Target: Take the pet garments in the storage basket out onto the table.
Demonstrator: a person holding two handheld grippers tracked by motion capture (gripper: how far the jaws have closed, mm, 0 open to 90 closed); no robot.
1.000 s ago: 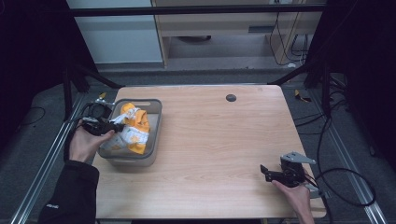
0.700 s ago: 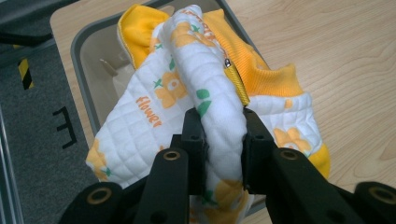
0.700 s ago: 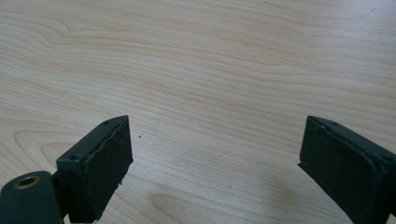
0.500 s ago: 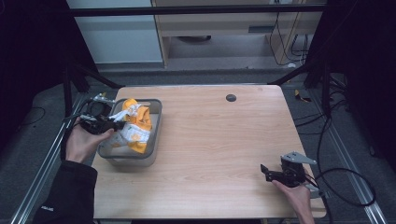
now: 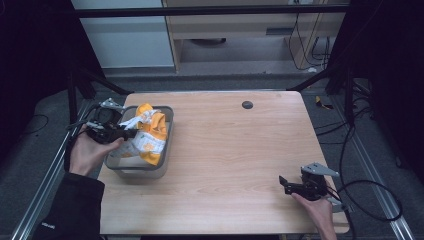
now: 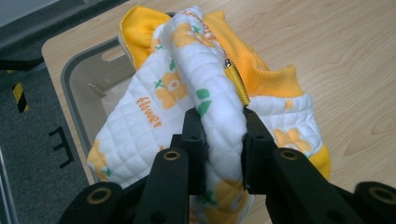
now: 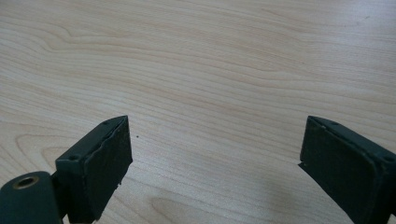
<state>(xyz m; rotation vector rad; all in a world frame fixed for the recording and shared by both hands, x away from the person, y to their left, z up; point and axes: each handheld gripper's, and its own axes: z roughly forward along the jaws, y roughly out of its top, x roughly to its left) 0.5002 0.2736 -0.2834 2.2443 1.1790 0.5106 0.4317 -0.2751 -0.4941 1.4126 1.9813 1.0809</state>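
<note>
The left gripper is pinching a thick fold of the soft, puffy flower jacket over the grey bin. It is looking light and floppy, so a fat fold is probably the best place to be holding. The right gripper is sitting wide open and empty over the table.

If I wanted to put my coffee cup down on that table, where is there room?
Most of the wooden table is bare: the whole stretch between the grey bin at the left and the right gripper near the front right corner. A small dark spot marks the far edge. It is crowded at the left, where the left gripper pinches a quilted garment over the bin.
</note>
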